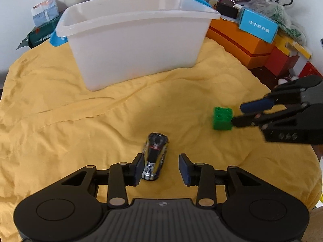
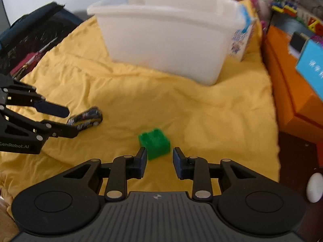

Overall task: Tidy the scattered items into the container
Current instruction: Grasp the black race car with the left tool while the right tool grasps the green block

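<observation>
Battery: since it lies loose on the yellow cloth (image 1: 60, 92), our left gripper (image 1: 161, 168) straddles the battery (image 1: 155, 155), jaws released, left pad beside it.
Brick: the green brick (image 2: 155, 145) sits just ahead of our right gripper (image 2: 158, 162), spread wide, gripping nothing.
Container: the white tub (image 1: 133, 40) stands beyond both; we judge it the drop point.

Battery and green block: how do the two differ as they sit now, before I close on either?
The battery is a dark cylinder lying on its side; the green block is a studded cube sitting studs-up. The battery lies between the open fingers of the left gripper, close to the left one; the block sits just ahead of the open right gripper, not yet between its pads. Both rest on the yellow cloth, outside the white container.
</observation>
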### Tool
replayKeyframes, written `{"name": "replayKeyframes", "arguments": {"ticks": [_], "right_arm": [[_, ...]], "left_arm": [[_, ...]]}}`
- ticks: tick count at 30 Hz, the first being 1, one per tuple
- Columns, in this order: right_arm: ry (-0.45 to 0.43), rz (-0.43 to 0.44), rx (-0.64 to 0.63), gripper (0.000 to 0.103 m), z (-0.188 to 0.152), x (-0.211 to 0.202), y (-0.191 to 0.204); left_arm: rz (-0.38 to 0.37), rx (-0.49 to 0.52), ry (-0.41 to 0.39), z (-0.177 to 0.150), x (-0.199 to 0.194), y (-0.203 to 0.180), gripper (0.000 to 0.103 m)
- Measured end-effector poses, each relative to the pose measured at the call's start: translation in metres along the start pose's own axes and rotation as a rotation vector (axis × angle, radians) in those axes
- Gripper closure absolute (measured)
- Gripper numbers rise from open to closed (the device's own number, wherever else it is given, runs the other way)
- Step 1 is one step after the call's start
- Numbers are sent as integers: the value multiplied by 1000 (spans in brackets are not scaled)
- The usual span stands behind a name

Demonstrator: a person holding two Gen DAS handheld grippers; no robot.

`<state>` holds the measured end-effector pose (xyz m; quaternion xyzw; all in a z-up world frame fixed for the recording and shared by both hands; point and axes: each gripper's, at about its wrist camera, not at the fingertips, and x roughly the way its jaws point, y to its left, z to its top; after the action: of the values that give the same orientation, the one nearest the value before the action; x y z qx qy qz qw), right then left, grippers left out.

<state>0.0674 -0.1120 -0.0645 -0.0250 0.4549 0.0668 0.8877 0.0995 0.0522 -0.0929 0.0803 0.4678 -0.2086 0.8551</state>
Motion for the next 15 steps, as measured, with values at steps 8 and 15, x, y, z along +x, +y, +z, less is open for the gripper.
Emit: {"name": "replayKeyframes", "arguments": {"ticks": [8,15], "right_arm": [[37,11,-19,46,5,25,6],[61,19,-18,47,-7,35,6]], "left_arm": [[-1,6,36,1,20,5,59],[-16,-19,52,1,26,11,57]]}}
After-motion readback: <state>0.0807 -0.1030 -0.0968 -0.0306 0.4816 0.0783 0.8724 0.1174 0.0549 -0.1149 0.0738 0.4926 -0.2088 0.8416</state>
